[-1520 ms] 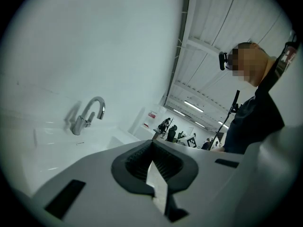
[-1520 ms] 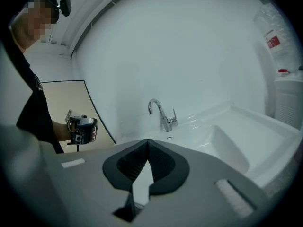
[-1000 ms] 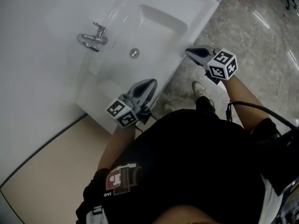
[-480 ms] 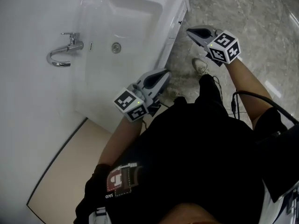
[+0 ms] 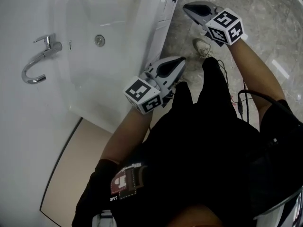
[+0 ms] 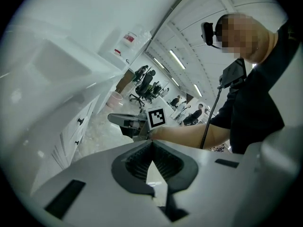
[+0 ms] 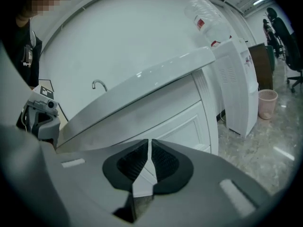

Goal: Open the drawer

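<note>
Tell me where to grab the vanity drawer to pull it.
Take the small dark knob on the white drawer front. Come straight at the front from the room side, jaws either side of the knob. It is the only part standing proud of the flat panel, so probably the only grip. Two knobs show; which drawer each serves is unclear.

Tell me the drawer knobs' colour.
Drawer knobs are black; clearest in the left gripper view.

White drawers [image 6: 84, 117], seemingly marbled grey floor [image 5: 274, 13]
</note>
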{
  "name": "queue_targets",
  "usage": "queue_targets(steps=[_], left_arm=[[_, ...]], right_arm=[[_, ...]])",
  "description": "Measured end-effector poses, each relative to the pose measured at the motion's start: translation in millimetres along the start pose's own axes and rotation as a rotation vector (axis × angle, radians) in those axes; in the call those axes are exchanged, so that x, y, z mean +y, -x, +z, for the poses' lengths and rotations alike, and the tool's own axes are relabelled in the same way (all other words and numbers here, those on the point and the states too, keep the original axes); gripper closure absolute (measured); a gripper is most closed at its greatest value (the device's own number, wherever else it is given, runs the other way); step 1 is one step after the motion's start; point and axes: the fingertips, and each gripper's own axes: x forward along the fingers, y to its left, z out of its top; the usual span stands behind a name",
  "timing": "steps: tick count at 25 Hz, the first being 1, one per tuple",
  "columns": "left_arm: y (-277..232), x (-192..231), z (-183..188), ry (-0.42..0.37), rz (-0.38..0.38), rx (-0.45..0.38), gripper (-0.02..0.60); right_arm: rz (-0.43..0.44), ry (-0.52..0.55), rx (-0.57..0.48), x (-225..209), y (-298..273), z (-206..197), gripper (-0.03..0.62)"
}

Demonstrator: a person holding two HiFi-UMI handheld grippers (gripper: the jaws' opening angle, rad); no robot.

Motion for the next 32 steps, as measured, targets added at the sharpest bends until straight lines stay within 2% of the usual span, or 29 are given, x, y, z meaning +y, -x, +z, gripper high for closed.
queue_targets(steps=[6, 11, 17, 25, 32], left_arm=[[-26.8, 46.4, -38.0, 0.050, 0.076, 0.020, 0.586], [-34.5, 75.5, -56.8, 0.033, 0.114, 0.034, 0.586], [-54.9, 94.2, -65.0, 0.042, 0.133, 0.040, 0.586], [-71.7, 107.5, -75.3, 0.012, 0.163, 0.073, 0.586], [-83.7, 130.5, -79.8, -0.027, 0.205, 0.103, 0.585]], right_arm=[[0.009, -0.013, 0.004, -28.2, -35.1, -36.3, 0.589], [0.001, -0.026, -0.008, -42.5, -55.7, -50.1, 0.577], [0.029, -0.016, -0.016, -57.4, -73.0, -61.9, 0.557], [0.036, -0.041, -0.064, -74.3, -84.5, -73.2, 0.530], [0.086, -0.074, -0.121, -80.3, -102.3, -77.7, 0.487]])
